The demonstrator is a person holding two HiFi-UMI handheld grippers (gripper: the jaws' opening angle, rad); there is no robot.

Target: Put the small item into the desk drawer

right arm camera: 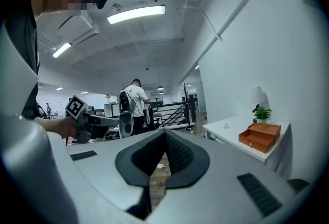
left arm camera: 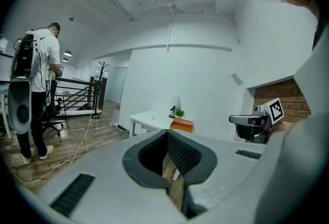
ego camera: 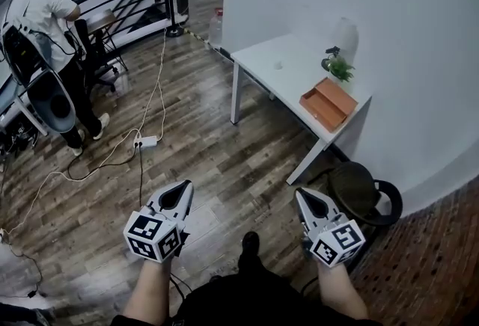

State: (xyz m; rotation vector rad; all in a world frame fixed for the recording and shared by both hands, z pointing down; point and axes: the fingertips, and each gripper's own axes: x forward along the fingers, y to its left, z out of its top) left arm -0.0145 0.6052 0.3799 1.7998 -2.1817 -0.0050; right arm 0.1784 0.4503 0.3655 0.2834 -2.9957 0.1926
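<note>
A small pale item point(ego camera: 278, 64), too tiny to identify, lies on the white desk point(ego camera: 258, 66), left of and beyond the orange drawer point(ego camera: 328, 103), which seems pulled open, likely to receive it. The left claw point(ego camera: 182, 190) and right claw point(ego camera: 304, 197) are both closed and empty, held low and well apart from the desk, so the reach looks not yet begun. No writing is readable, only square marker patterns on the claws

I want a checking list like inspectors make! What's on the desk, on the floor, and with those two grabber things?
Surface: white desk beside the wall.
Job's things: orange wooden drawer box, drawer looks pulled open; small white item on the desk, apart from it.
Clutter: small green potted plant.
Grippers: left gripper and right gripper both shut, empty, over the floor.
Cables: white power strip with cords across the wooden floor.
Surroundings: person in white shirt by a railing; dark round chair.
</note>
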